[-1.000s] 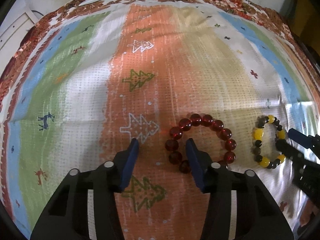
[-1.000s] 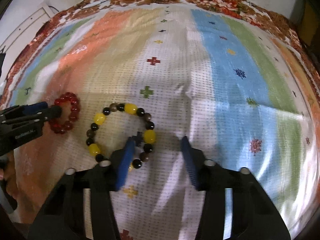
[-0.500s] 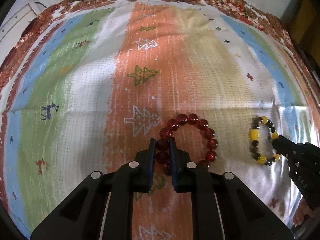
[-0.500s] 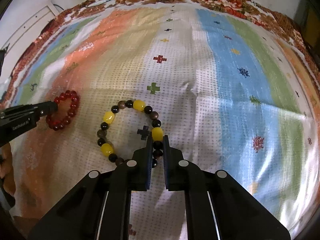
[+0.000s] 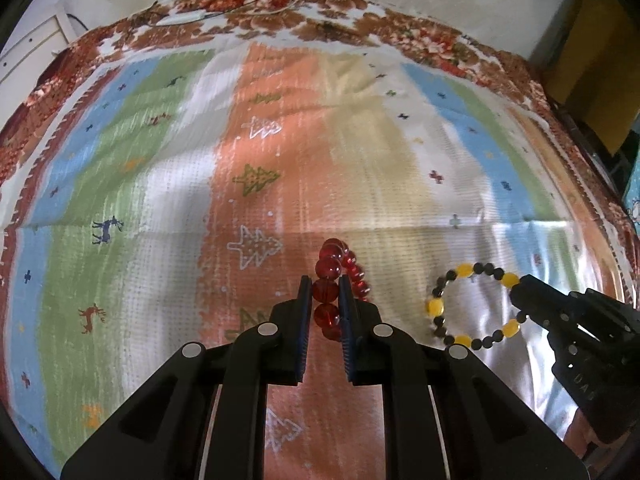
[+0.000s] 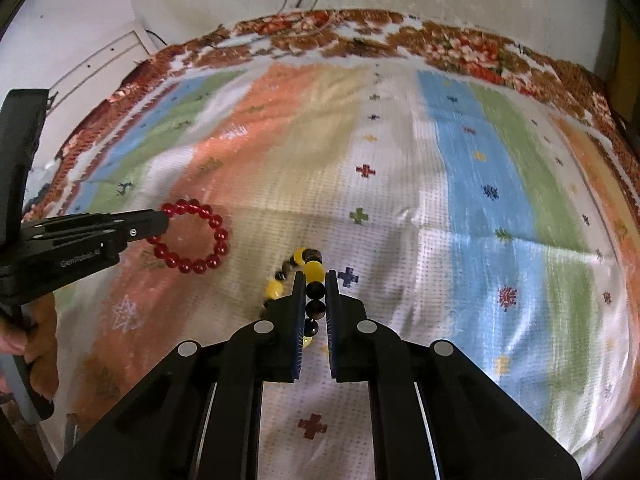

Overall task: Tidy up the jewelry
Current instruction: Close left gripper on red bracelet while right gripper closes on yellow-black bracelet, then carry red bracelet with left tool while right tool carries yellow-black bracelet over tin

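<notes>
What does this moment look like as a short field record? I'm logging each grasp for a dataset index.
surface: striped patterned cloth
left tool: shut on red bead bracelet
right tool: shut on yellow-and-black bead bracelet
bracelet pose: each hangs as a loop from its tool, seen from the other camera
contact between bracelets: none, apart
storage box or tray: none in view

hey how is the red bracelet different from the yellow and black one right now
The red bracelet has beads of one clear red colour; the yellow and black bracelet mixes larger yellow beads with smaller dark ones. The red one is pinched by the left gripper, the yellow and black one by the right gripper. Both are closed bead loops, each gripped on one side over the striped cloth.
</notes>
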The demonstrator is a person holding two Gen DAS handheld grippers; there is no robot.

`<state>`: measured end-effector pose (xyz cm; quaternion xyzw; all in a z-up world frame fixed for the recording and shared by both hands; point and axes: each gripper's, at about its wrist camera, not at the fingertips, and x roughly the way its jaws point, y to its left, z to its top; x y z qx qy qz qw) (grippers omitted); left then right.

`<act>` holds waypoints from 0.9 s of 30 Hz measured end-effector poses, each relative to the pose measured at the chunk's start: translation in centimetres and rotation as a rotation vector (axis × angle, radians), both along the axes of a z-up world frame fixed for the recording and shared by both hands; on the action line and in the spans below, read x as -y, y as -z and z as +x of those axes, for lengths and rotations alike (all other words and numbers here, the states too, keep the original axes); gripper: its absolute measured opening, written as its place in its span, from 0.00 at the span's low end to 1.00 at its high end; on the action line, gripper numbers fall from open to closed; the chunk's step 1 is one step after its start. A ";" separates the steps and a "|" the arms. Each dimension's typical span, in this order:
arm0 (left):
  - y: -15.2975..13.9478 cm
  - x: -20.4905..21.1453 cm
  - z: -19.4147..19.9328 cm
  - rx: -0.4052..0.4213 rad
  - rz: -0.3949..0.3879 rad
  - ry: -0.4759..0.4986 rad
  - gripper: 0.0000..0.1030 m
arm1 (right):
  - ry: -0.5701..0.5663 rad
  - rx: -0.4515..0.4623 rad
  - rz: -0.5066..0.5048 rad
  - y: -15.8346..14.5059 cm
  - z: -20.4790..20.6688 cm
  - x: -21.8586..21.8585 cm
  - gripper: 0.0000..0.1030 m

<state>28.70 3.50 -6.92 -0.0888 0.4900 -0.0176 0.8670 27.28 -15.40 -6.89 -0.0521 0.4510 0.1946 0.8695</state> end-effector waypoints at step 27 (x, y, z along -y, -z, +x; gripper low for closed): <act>-6.0 1.3 -8.0 0.136 -0.052 0.028 0.12 | -0.055 0.182 0.090 -6.3 -6.9 1.1 0.10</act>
